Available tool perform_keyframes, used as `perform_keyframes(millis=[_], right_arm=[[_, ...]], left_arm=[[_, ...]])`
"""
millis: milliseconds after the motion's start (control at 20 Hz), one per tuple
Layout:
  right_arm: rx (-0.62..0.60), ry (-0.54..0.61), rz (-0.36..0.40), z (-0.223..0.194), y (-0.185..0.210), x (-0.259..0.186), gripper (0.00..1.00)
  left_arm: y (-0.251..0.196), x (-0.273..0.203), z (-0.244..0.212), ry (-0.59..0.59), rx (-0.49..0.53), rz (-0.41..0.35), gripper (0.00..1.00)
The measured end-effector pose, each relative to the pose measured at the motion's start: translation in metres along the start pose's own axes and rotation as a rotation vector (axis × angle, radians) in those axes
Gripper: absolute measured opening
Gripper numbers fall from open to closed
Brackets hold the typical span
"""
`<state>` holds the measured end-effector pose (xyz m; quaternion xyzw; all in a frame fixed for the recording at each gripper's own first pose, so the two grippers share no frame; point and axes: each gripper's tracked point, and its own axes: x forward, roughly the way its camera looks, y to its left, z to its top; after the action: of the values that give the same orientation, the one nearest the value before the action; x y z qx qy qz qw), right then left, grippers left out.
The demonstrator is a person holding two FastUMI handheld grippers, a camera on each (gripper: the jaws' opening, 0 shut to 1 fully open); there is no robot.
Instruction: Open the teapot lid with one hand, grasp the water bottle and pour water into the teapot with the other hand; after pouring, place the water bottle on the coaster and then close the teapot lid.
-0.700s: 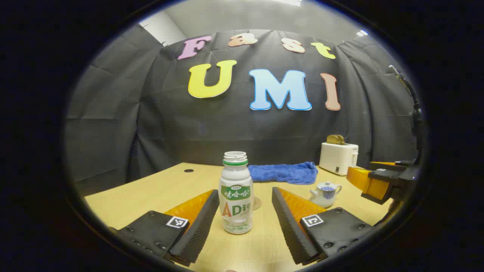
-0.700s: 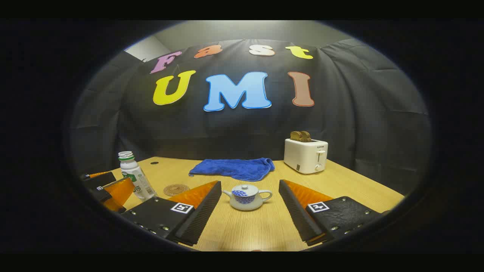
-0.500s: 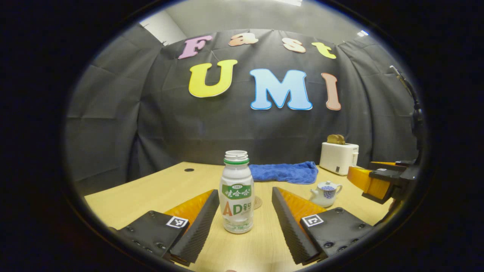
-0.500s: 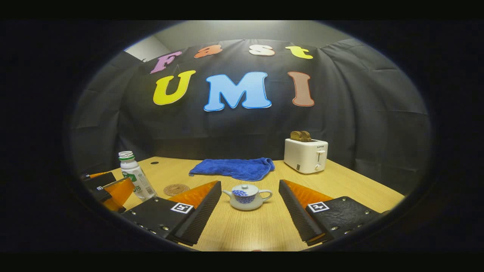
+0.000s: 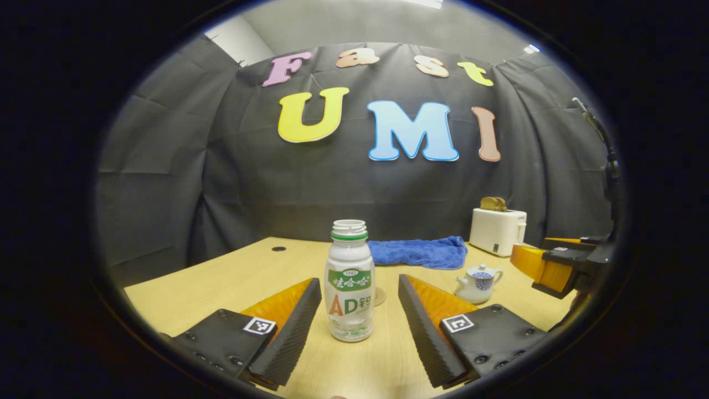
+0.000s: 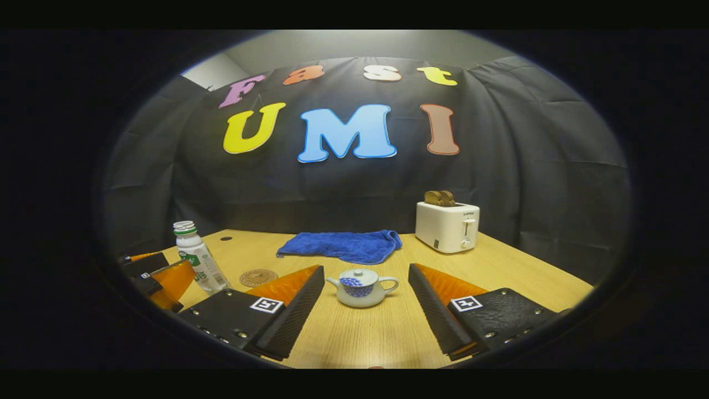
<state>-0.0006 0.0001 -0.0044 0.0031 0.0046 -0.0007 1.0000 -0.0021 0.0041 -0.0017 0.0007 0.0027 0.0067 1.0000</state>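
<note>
Nothing done yet: teapot (image 6: 360,289) lid on, mid-worktop (image 6: 376,338); water bottle (image 5: 349,282) and coaster (image 6: 258,277) left of teapot; left gripper (image 5: 359,324) and right gripper (image 6: 365,313) both released, flanking bottle and teapot

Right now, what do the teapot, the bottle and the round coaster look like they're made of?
Teapot: likely glazed ceramic, since it is glossy white with a blue painted pattern. Bottle: probably plastic, an opaque white body with a printed label, a green neck ring and an open threaded mouth. Coaster: seemingly woven fibre or cork, matte tan with ring-like texture; too small to be sure.
</note>
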Motion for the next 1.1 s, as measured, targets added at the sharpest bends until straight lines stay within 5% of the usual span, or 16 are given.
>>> perform_keyframes(millis=[500, 550, 600, 750, 800, 850, 1100], right_arm=[[-0.019, 0.08, 0.042, -0.012, 0.007, 0.059, 0.81], [-0.013, 0.095, 0.052, -0.017, 0.008, 0.067, 0.91], [-0.008, 0.104, 0.06, -0.021, 0.01, 0.073, 0.71], [-0.038, 0.128, 0.062, -0.028, 0.012, 0.09, 0.71], [-0.048, 0.134, 0.06, -0.03, 0.012, 0.094, 0.56], [-0.059, 0.136, 0.062, -0.03, 0.014, 0.097, 0.52], [-0.1, 0.159, 0.06, -0.039, 0.017, 0.108, 0.51]], left_arm=[[0.006, 0.002, -0.007, 0.017, 0.002, 0.004, 0.99], [0.007, 0.002, -0.007, 0.019, 0.006, 0.004, 0.99], [0.009, 0.002, -0.007, 0.019, 0.011, 0.007, 0.99], [0.014, 0.002, -0.005, 0.016, 0.022, 0.017, 0.92], [0.015, 0.003, -0.006, 0.015, 0.024, 0.018, 0.88], [0.017, 0.004, -0.005, 0.014, 0.026, 0.021, 0.89], [0.026, 0.009, -0.007, 0.02, 0.032, 0.038, 0.89]])
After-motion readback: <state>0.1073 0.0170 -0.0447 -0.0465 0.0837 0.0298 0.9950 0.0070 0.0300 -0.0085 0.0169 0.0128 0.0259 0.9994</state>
